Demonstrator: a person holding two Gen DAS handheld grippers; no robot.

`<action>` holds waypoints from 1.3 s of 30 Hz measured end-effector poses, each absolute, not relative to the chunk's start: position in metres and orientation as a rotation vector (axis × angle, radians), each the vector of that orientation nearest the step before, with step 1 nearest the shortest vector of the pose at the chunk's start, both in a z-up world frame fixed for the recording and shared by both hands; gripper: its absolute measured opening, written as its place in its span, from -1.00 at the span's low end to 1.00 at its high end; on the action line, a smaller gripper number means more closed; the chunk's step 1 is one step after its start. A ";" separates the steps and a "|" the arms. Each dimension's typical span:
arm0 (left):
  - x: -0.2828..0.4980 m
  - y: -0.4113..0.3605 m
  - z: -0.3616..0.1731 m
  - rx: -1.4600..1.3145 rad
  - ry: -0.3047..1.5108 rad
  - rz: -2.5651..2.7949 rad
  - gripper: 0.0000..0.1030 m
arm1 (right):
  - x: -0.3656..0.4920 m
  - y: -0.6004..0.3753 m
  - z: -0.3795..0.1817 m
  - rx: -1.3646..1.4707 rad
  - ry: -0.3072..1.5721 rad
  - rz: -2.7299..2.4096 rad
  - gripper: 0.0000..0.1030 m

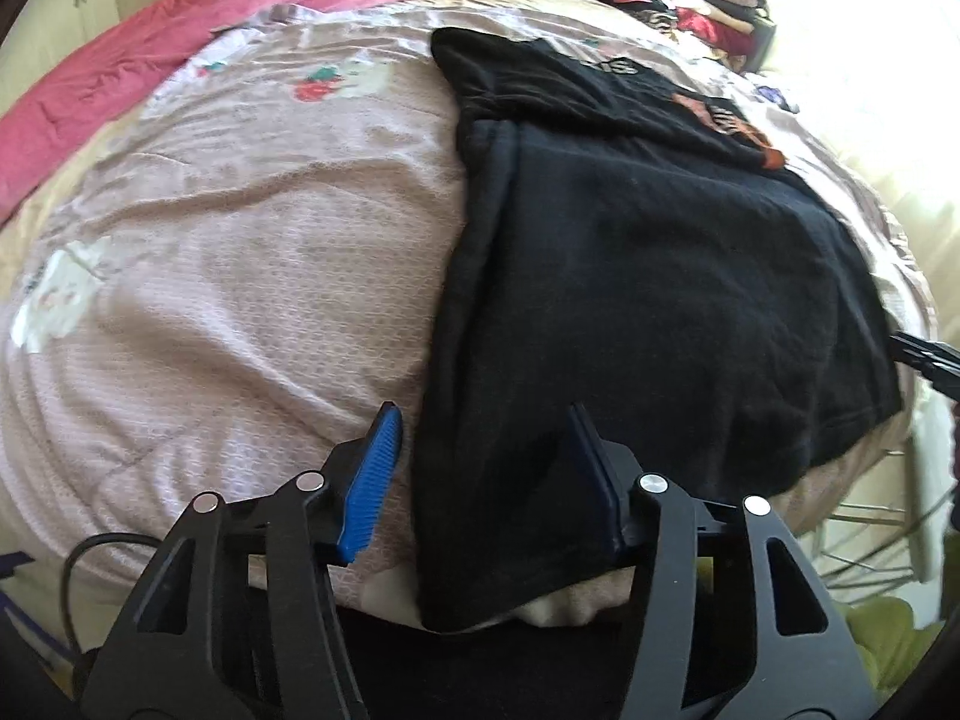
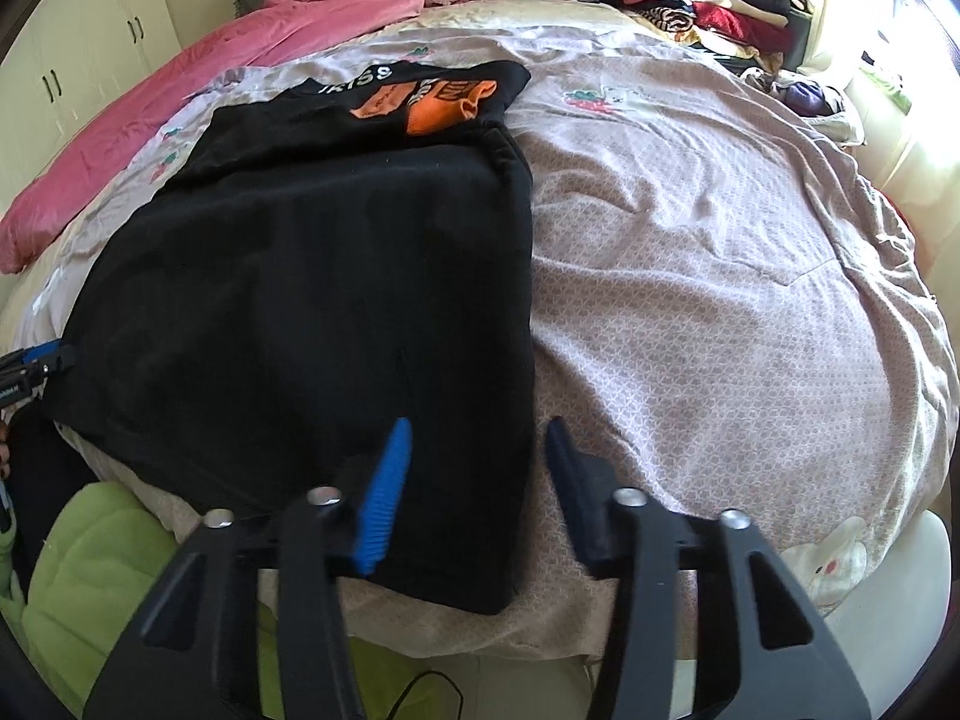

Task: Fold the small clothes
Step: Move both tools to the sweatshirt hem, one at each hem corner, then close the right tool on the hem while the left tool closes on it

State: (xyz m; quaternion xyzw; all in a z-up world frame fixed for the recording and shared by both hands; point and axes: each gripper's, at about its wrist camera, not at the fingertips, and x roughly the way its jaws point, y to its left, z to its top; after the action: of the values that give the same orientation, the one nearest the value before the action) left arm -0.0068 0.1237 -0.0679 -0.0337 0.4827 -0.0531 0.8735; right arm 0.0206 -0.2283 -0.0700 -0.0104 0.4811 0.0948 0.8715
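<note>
A black T-shirt [image 1: 648, 276] with an orange print lies flat on the bed, its sides folded in, its hem toward me. My left gripper [image 1: 483, 420] straddles the shirt's near left corner: the blue fingertip [image 1: 384, 438] is over the bedspread, the other over black cloth, with a clear gap and no pad pressing. In the right wrist view the same T-shirt [image 2: 312, 276] fills the left half. My right gripper [image 2: 480, 426] straddles its near right corner, likewise with open jaws and cloth between them. Each gripper shows at the other view's edge.
The shirt rests on a pale pink patterned bedspread [image 1: 240, 276]. A pink blanket [image 2: 180, 96] lies along the far left. A pile of folded clothes [image 2: 696, 0] sits at the far right corner. Green fabric [image 2: 108, 570] lies below the bed's front edge.
</note>
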 end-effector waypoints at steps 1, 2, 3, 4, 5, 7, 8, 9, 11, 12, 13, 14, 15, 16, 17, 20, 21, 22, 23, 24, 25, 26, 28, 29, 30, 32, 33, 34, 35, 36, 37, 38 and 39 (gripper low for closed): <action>-0.007 0.122 -0.068 -0.067 1.010 -0.112 -0.16 | 0.021 -0.228 -0.071 -0.030 1.008 0.202 -0.33; -0.007 0.121 -0.069 -0.062 1.013 -0.112 -0.16 | 0.021 -0.228 -0.073 -0.041 1.008 0.200 -0.37; -0.008 0.121 -0.070 -0.061 1.018 -0.116 -0.16 | 0.022 -0.228 -0.074 -0.046 1.009 0.200 -0.39; -0.008 0.120 -0.071 -0.061 1.021 -0.117 -0.16 | 0.022 -0.228 -0.075 -0.048 1.012 0.200 -0.40; -0.007 0.121 -0.072 -0.063 1.024 -0.118 -0.16 | 0.024 -0.229 -0.077 -0.046 1.015 0.199 -0.40; -0.006 0.124 -0.075 -0.082 1.033 -0.116 -0.16 | 0.027 -0.233 -0.081 -0.017 1.030 0.204 -0.39; -0.006 0.125 -0.076 -0.087 1.035 -0.113 -0.16 | 0.029 -0.234 -0.082 -0.004 1.035 0.207 -0.39; -0.006 0.125 -0.076 -0.089 1.035 -0.112 -0.16 | 0.030 -0.234 -0.083 0.002 1.036 0.213 -0.39; -0.006 0.124 -0.076 -0.082 1.035 -0.109 -0.16 | 0.032 -0.231 -0.081 -0.011 1.030 0.229 -0.38; -0.006 0.124 -0.077 -0.081 1.037 -0.107 -0.15 | 0.033 -0.230 -0.081 -0.017 1.028 0.241 -0.38; -0.005 0.124 -0.078 -0.082 1.039 -0.104 -0.15 | 0.035 -0.229 -0.082 -0.014 1.033 0.247 -0.38; -0.005 0.123 -0.078 -0.080 1.039 -0.104 -0.15 | 0.036 -0.229 -0.083 -0.010 1.036 0.249 -0.38; -0.004 0.123 -0.079 -0.080 1.040 -0.103 -0.14 | 0.038 -0.229 -0.083 -0.002 1.037 0.254 -0.38; -0.004 0.123 -0.079 -0.080 1.039 -0.103 -0.13 | 0.039 -0.230 -0.083 0.003 1.037 0.259 -0.40; -0.004 0.123 -0.079 -0.082 1.037 -0.103 -0.13 | 0.039 -0.229 -0.083 0.002 1.034 0.265 -0.56; -0.004 0.123 -0.078 -0.081 1.035 -0.100 -0.20 | 0.036 -0.228 -0.073 0.008 1.002 0.303 -0.83; -0.004 0.122 -0.077 -0.081 1.032 -0.101 -0.32 | 0.035 -0.228 -0.067 0.007 0.988 0.317 -0.84; -0.004 0.121 -0.075 -0.080 1.029 -0.099 -0.43 | 0.034 -0.228 -0.061 0.013 0.971 0.330 -0.84; -0.004 0.120 -0.074 -0.079 1.026 -0.097 -0.50 | 0.033 -0.230 -0.056 0.026 0.958 0.340 -0.84; -0.005 0.120 -0.072 -0.079 1.022 -0.099 -0.65 | 0.033 -0.232 -0.048 0.046 0.937 0.352 -0.84; -0.005 0.119 -0.071 -0.079 1.018 -0.100 -0.76 | 0.033 -0.233 -0.042 0.057 0.918 0.359 -0.85; -0.005 0.119 -0.070 -0.079 1.015 -0.101 -0.76 | 0.033 -0.235 -0.034 0.070 0.893 0.367 -0.85; -0.005 0.119 -0.068 -0.078 1.013 -0.101 -0.76 | 0.034 -0.238 -0.020 0.099 0.846 0.380 -0.84; -0.006 0.119 -0.068 -0.081 1.015 -0.101 -0.76 | 0.034 -0.240 -0.015 0.110 0.830 0.383 -0.85; -0.005 0.119 -0.069 -0.083 1.018 -0.102 -0.75 | 0.036 -0.242 -0.009 0.119 0.814 0.384 -0.85; -0.005 0.121 -0.070 -0.090 1.024 -0.098 -0.68 | 0.039 -0.245 -0.001 0.134 0.788 0.382 -0.85; -0.004 0.121 -0.071 -0.090 1.030 -0.099 -0.64 | 0.040 -0.247 0.001 0.140 0.781 0.381 -0.85; -0.004 0.121 -0.072 -0.093 1.031 -0.099 -0.63 | 0.042 -0.249 0.004 0.148 0.774 0.384 -0.85; -0.004 0.120 -0.073 -0.090 1.033 -0.100 -0.63 | 0.043 -0.249 0.005 0.151 0.771 0.385 -0.85; -0.004 0.118 -0.074 -0.084 1.035 -0.102 -0.63 | 0.044 -0.250 0.007 0.150 0.764 0.381 -0.85; -0.004 0.117 -0.074 -0.082 1.036 -0.102 -0.65 | 0.044 -0.251 0.008 0.152 0.761 0.380 -0.85; -0.004 0.117 -0.074 -0.080 1.036 -0.104 -0.68 | 0.044 -0.253 0.009 0.155 0.758 0.378 -0.85; -0.004 0.116 -0.074 -0.080 1.036 -0.111 -0.80 | 0.046 -0.253 0.009 0.158 0.757 0.374 -0.85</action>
State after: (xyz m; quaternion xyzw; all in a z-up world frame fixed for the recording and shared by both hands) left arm -0.0044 0.1155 -0.0738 -0.0383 0.4948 -0.0530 0.8666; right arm 0.0462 -0.2529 0.0087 0.0768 0.3669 0.1811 0.9092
